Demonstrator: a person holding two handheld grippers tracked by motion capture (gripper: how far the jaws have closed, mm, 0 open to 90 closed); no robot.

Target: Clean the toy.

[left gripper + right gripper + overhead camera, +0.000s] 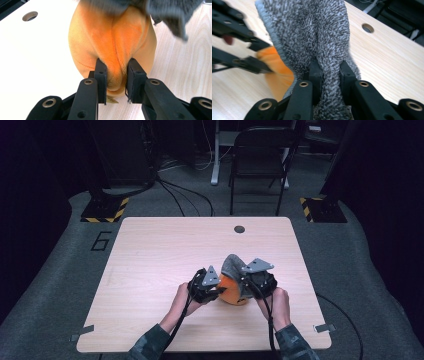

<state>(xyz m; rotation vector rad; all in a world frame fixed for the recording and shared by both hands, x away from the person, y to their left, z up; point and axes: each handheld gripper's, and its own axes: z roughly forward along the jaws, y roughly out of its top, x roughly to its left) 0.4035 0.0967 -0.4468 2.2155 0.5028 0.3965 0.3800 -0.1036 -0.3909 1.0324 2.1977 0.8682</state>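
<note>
Pale wooden table carries the work near its front edge, between the two hands. Orange plush fabric piece bulges there, a fold of it pinched by the left gripper. Grey looped terry cloth drapes over the orange plush, clamped in the narrow right gripper. A round grommet hole sits far back.
</note>
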